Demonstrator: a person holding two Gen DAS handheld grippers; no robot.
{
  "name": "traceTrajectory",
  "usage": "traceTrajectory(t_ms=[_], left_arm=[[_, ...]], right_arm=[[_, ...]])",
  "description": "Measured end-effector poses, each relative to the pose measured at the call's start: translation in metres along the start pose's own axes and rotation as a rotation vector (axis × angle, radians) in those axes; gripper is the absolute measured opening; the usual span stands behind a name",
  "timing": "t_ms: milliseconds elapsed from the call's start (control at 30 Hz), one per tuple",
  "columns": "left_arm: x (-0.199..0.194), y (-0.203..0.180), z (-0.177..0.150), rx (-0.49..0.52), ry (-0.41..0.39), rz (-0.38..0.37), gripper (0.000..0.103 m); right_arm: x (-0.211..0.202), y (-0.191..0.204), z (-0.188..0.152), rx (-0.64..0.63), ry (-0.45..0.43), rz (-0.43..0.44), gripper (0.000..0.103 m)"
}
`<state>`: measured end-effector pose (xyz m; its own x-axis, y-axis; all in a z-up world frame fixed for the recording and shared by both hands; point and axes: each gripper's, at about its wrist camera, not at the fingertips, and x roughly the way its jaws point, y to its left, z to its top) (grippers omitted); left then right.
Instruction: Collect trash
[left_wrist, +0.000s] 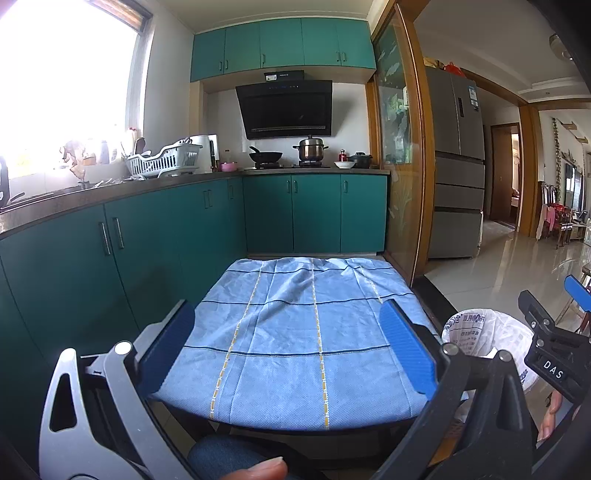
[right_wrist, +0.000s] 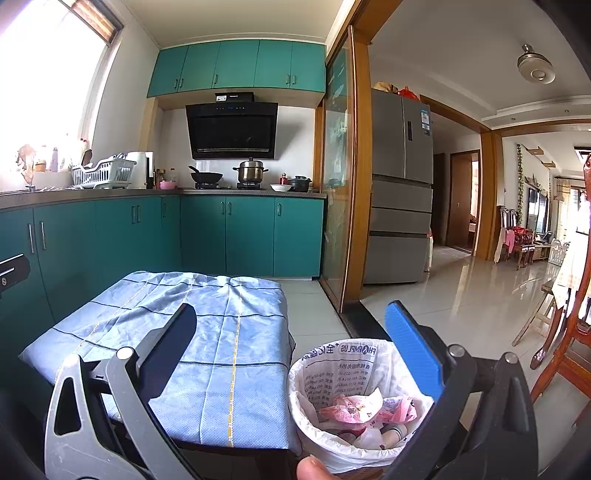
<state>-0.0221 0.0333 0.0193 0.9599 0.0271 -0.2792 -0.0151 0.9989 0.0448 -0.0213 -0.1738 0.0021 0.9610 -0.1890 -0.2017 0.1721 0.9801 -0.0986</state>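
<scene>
I am holding my left tongs (left_wrist: 291, 350) wide open and empty over the bare blue tablecloth (left_wrist: 280, 332), my right tongs (right_wrist: 295, 354) equally spread and empty above the lined bin (right_wrist: 354, 354) beside the table. The trash (right_wrist: 365, 413) is sitting inside; I am checking the cloth before retreating.

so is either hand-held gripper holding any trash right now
No. The left hand-held gripper and the right hand-held gripper are both open and empty.

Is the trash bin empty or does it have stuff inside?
Not empty. The bin stands upright holding crumpled pink and white wrappers in its white bag.
</scene>
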Motion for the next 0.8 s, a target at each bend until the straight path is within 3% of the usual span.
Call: traceTrajectory(t_ms=[800], left_arm=[[0.0029,-0.0008,0.0001,-0.007,0.014,0.001,0.100]], right_arm=[[0.0047,0.0012,-0.0041,0.001,0.010,-0.003,0.100]])
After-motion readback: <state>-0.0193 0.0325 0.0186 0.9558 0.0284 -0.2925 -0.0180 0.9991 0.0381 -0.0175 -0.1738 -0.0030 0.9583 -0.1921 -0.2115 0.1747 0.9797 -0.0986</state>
